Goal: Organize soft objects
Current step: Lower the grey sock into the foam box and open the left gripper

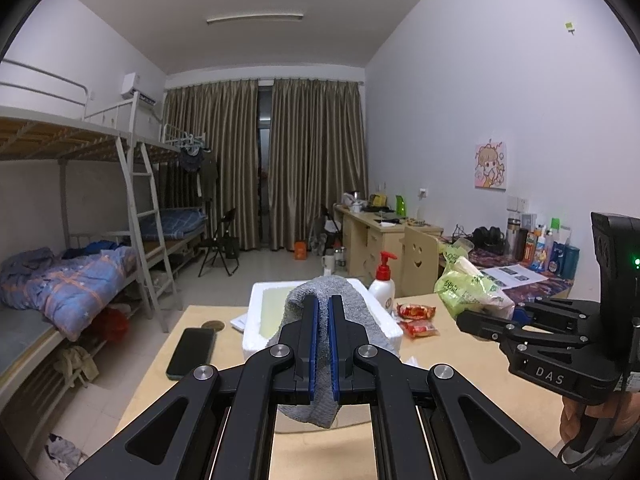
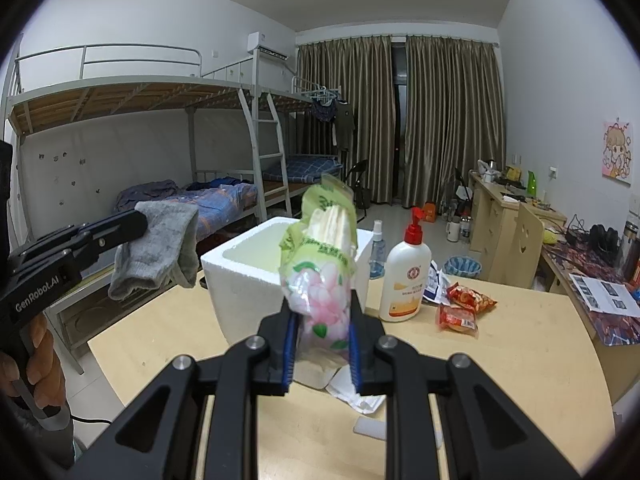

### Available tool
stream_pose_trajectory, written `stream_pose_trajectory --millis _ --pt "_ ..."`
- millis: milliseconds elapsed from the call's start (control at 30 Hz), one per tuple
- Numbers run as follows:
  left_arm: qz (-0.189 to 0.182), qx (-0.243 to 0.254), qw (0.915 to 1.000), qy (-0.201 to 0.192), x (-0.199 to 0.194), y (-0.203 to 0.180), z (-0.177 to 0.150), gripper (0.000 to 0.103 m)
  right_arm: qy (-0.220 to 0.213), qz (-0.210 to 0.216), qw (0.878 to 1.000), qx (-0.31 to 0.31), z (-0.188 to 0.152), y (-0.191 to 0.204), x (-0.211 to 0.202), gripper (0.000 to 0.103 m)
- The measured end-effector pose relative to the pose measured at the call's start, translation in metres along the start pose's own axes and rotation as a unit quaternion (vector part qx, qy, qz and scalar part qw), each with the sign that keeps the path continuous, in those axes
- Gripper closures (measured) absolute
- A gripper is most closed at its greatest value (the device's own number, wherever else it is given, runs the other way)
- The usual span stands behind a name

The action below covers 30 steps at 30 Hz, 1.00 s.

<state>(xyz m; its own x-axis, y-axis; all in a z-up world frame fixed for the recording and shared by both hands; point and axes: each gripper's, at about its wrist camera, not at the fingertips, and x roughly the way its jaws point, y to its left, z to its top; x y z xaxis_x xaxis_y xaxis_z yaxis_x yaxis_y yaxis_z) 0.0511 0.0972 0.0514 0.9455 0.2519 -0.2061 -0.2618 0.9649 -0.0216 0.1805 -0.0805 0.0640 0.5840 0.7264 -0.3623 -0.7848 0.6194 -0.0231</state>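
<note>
We see the left gripper (image 1: 323,312) pressed together on a grey sock (image 1: 352,308), which drapes over its fingers at lower centre of the left view, long axis running away towards the white foam box (image 1: 386,320) beyond. The right gripper (image 2: 320,340) pinches a green tissue pack (image 2: 320,264) — standing upright, tilted slightly right, at centre of the right view. Both grippers point slightly downward over the wooden table (image 2: 500,360), held side by side.

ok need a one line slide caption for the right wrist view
Right gripper shut on a green tissue pack before the white foam box; left gripper holds a grey sock.
</note>
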Motion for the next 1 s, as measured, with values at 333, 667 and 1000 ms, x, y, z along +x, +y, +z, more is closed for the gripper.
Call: stream_pose_trajectory --millis 333,667,1000 --pt "-0.013 0.002 0.9999 -0.011 0.016 -0.001 0.016 0.098 -0.004 -0.001 1.0 -0.006 0.016 0.001 0.01 0.078" --pt "-0.028 0.002 0.9996 -0.006 0.047 0.001 0.026 0.098 -0.009 -0.002 1.0 -0.003 0.028 -0.006 0.022 0.078" --pt "-0.044 0.003 0.999 0.008 0.086 0.008 0.032 0.098 -0.002 -0.002 1.0 0.0 0.036 -0.012 0.039 0.078"
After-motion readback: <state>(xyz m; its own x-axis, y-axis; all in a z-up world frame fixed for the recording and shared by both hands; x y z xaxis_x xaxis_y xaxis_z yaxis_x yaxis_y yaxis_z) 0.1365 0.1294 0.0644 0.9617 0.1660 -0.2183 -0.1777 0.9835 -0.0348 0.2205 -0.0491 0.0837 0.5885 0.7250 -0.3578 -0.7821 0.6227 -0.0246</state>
